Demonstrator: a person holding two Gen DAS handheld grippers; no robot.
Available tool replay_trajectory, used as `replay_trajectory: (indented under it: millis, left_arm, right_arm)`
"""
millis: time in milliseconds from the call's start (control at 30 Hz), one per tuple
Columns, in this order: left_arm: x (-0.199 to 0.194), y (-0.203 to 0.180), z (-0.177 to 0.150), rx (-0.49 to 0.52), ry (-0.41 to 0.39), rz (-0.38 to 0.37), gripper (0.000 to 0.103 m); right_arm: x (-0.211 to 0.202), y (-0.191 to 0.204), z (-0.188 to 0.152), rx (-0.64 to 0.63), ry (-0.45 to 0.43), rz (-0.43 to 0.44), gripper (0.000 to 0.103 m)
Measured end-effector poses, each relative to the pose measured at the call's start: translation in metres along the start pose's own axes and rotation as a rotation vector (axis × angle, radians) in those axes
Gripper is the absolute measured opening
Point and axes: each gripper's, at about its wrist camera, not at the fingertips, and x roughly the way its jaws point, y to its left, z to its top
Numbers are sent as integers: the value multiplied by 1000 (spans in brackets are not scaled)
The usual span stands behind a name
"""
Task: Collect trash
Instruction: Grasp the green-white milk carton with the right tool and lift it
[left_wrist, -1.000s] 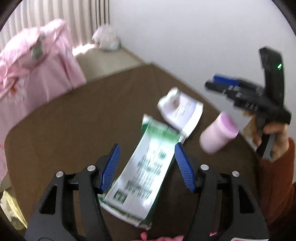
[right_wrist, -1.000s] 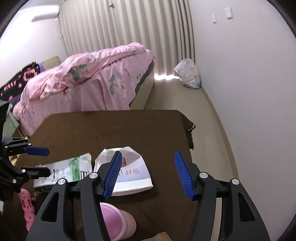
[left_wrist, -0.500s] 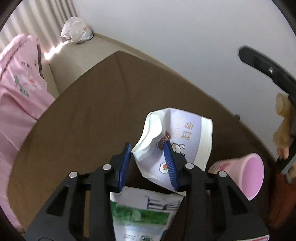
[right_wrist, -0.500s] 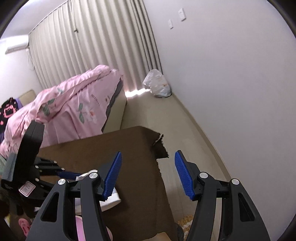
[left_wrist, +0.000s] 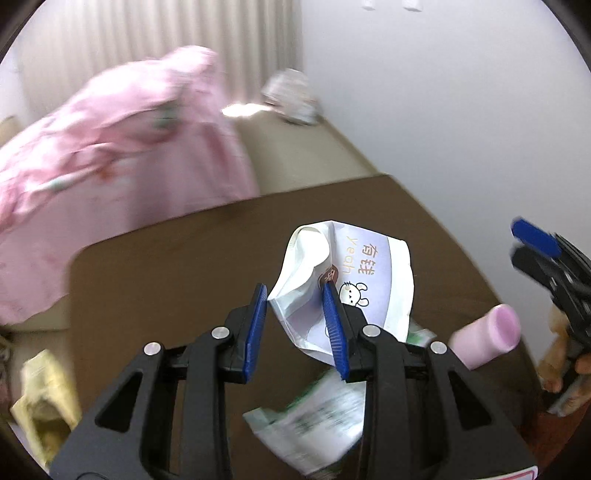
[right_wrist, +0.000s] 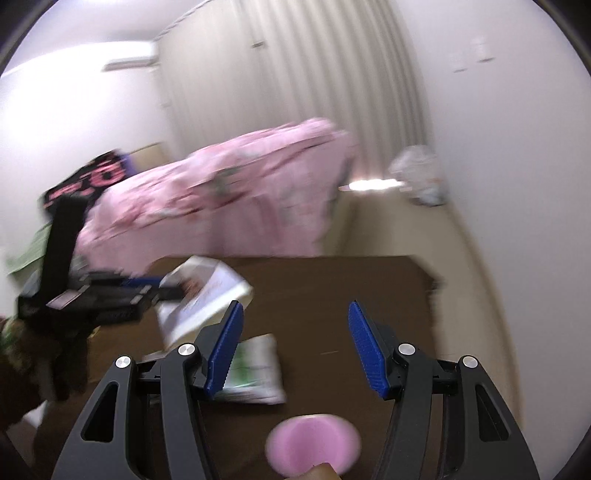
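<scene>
1. Our left gripper (left_wrist: 295, 317) is closing on the crumpled white-and-lilac paper wrapper with a rabbit print (left_wrist: 365, 273); its right pad (left_wrist: 334, 328) lies against the paper, which fans out toward one o'clock.
2. Below, at five o'clock, a flattened green-and-white paper carton (left_wrist: 317, 413) lies on the brown table (left_wrist: 166, 280).
3. Our right gripper (right_wrist: 295, 350) stands spread and empty, with a pink plastic cup (right_wrist: 312, 446) at its six o'clock, so we judge it the nearer hand.

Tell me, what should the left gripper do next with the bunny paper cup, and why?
Probably lift it a little higher. The left gripper jaws are closing, one finger inside the crushed paper cup, the other outside its wall. The cup looks already raised off the brown table, above the green-and-white wrapper, so carrying it clear seems next.
</scene>
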Motion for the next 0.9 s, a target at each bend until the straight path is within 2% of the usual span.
replay_trajectory:
  millis: [67,133,167,333,533,633,700,767,900]
  left_arm:
    - [-12,23,-10,-36,-7,63,30]
    - [-17,41,-21,-82,8,80,30]
    - [-19,53,-30,-120,21,83,30]
    - [-27,92,-74,-309,35,53,30]
    - [-44,113,-130,-406,0,36,30]
    - [-53,114,-148,-426,-14,31,30]
    - [-58,112,-158,-447,-9,12,30]
    - [-60,115,-165,-470,-3,-13,30]
    - [-63,118,-167,-478,-18,-53,30]
  right_arm:
    - [13,26,-5,-28,44,117,56]
    - [31,49,-13,-40,101,204,56]
    - [41,63,-19,-51,145,221,56]
    - [56,106,-42,-112,274,142,56]
    - [59,103,-52,-24,383,106,56]
    - [72,89,-57,88,430,52,56]
    - [75,81,-57,153,424,39,56]
    - [84,74,-52,207,401,18,62]
    - [113,78,-37,147,404,-92,62]
